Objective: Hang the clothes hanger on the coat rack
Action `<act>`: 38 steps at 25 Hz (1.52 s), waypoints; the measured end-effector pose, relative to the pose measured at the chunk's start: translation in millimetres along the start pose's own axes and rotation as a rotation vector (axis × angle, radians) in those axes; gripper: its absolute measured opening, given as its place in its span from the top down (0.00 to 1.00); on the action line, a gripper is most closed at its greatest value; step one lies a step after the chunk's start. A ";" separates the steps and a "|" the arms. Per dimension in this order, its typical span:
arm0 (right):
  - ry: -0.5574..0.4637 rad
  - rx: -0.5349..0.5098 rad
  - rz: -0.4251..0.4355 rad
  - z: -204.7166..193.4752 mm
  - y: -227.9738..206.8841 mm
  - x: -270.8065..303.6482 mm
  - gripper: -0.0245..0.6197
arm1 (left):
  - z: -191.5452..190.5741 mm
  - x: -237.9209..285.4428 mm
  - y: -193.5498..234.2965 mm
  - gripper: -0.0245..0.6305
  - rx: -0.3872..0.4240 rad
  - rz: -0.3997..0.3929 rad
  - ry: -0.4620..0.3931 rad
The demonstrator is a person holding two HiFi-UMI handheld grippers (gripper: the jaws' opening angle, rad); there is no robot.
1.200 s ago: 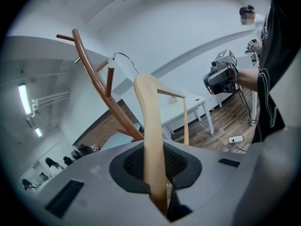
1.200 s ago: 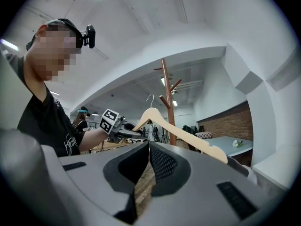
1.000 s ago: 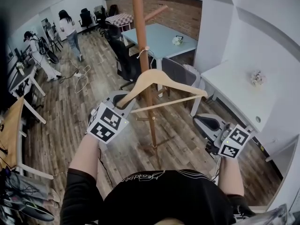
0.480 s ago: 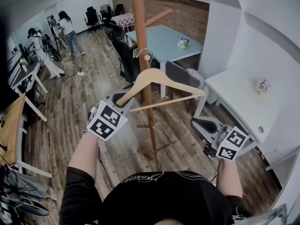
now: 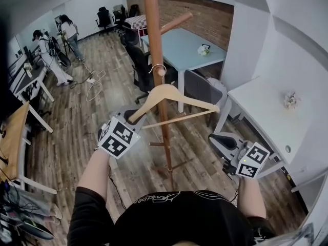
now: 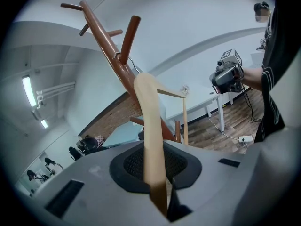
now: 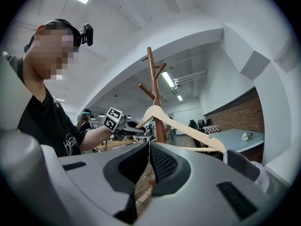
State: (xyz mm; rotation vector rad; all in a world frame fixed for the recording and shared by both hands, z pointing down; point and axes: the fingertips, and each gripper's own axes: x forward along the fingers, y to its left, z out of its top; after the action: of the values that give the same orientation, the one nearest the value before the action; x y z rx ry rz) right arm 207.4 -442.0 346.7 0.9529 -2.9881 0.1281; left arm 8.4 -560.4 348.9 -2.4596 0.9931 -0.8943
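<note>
A wooden clothes hanger (image 5: 177, 95) with a metal hook (image 5: 158, 68) hangs in the air just in front of the brown coat rack pole (image 5: 152, 45). The hook sits close beside the pole, below an upward-slanting peg (image 5: 177, 22). My left gripper (image 5: 134, 115) is shut on the hanger's left arm. In the left gripper view that arm (image 6: 151, 126) runs up between the pads, with the coat rack (image 6: 110, 46) behind. My right gripper (image 5: 221, 140) is at the lower right, shut and holding nothing; its view shows the hanger (image 7: 188, 132) and the rack (image 7: 153, 79) ahead.
A light blue table (image 5: 187, 45) and dark office chairs (image 5: 139, 65) stand behind the rack. White desks (image 5: 266, 104) line the right wall. Two people (image 5: 48, 55) are far off at the back left. The rack's foot (image 5: 169, 163) stands on wooden floor.
The left gripper and the hanger have sunk a little and shifted along the pole, the hook still beside it. The right gripper has drifted slightly lower in the head view.
</note>
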 end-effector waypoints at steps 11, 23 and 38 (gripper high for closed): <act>0.016 0.024 0.030 -9.7 -18.9 12.7 0.90 | -11.7 16.6 3.9 0.90 -0.021 0.002 -0.006; 0.053 0.027 0.073 -22.3 -26.7 26.4 0.90 | -6.6 15.9 12.4 0.85 -0.002 0.034 -0.065; 0.086 0.011 0.111 -30.7 12.4 31.8 0.90 | 2.1 -61.2 39.8 0.51 -0.137 0.199 -0.283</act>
State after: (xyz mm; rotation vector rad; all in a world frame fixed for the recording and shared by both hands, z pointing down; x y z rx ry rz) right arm 173.6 -447.9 377.2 0.7611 -2.9636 0.1816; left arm -44.1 -544.4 300.8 -2.4531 1.2001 -0.4138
